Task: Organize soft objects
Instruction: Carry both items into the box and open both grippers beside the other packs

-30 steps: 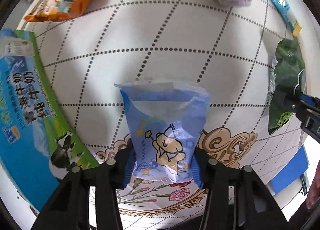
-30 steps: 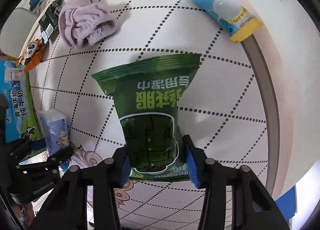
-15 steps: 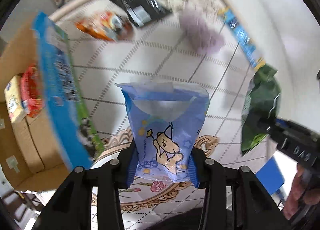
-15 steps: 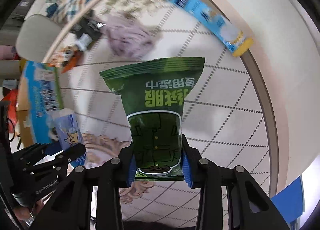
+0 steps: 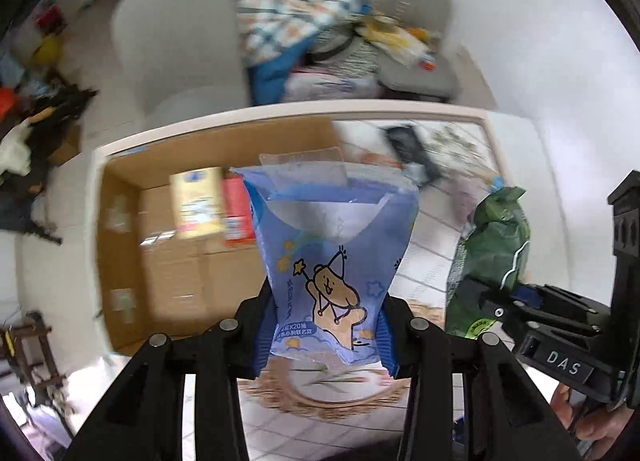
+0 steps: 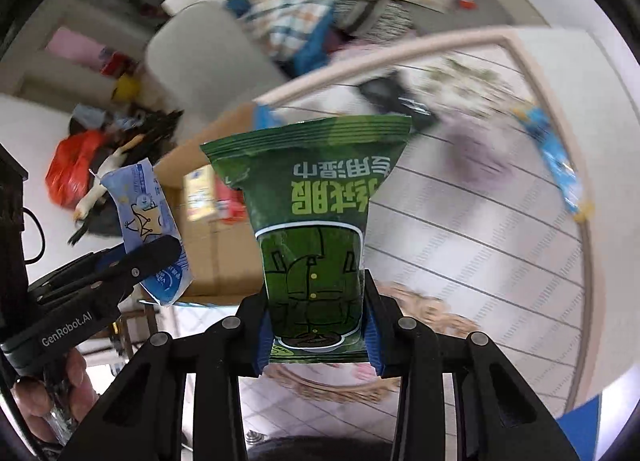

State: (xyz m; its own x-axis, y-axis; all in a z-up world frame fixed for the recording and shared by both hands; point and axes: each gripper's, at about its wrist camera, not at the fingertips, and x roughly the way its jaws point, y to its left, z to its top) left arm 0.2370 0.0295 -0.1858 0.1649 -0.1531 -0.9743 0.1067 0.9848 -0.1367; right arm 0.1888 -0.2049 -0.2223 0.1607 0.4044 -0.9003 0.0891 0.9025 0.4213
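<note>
My left gripper (image 5: 326, 325) is shut on the lower end of a blue tissue pack (image 5: 328, 253) with a cartoon bear, held upright in the air. In the right wrist view, my right gripper (image 6: 318, 333) is shut on a green wipes pack (image 6: 316, 229), also lifted. The two packs hang side by side: the green pack (image 5: 494, 245) shows at the right of the left wrist view, the blue pack (image 6: 148, 221) at the left of the right wrist view. An open cardboard box (image 5: 120, 229) lies behind and below both, with a yellow pack (image 5: 198, 205) and a red pack (image 5: 236, 209) inside.
On the tiled tablecloth (image 6: 480, 241) lie a purple cloth (image 6: 476, 149), a long blue packet (image 6: 556, 157) and a black packet (image 6: 384, 93). Beyond the table's edge stand a beige chair (image 5: 176, 45) and piles of clothes. A person's hand (image 6: 60, 389) holds the left gripper.
Both grippers have risen off the tablecloth with their packs and swung toward the cardboard box, which now fills the middle of both views. The room beyond the table has come into sight.
</note>
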